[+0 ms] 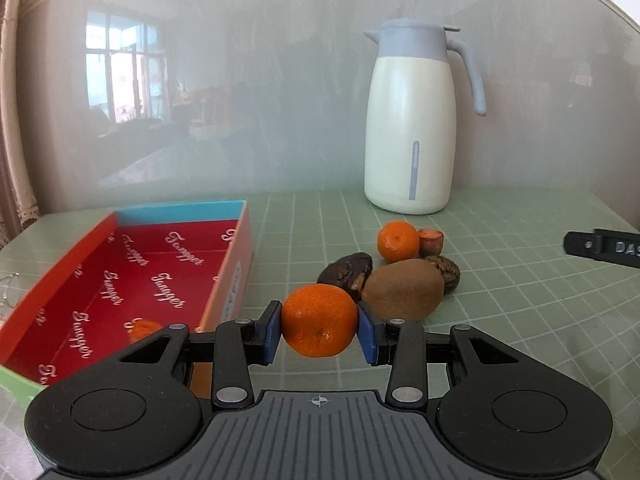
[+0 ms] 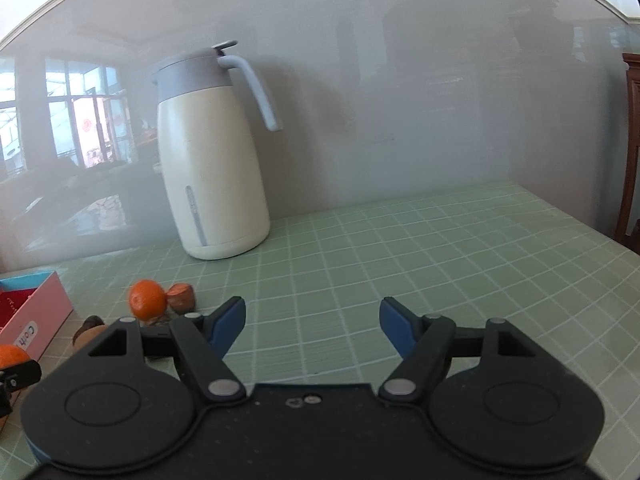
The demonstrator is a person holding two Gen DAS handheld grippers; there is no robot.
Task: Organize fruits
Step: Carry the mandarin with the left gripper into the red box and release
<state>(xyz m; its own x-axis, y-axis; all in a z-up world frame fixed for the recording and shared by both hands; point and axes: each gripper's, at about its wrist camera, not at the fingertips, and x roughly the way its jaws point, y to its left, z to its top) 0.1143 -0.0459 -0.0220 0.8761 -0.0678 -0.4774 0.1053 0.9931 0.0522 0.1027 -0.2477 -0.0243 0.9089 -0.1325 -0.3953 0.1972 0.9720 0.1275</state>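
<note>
While the fruits lay loose on the green gridded tabletop (image 1: 520,280), the risks stood thus. Jug (image 1: 412,120), by the back edge: safe. Red box (image 1: 120,272), toward the left edge, one small orange piece already inside: its near wall could catch a low carry. Kiwi (image 1: 404,290), mid-table, touching dark fruits: might roll if nudged. Mandarin (image 1: 319,320), clamped between the left gripper's (image 1: 319,330) blue pads: round skin, liable to slip out. Right gripper (image 2: 312,324): agape, empty.
</note>
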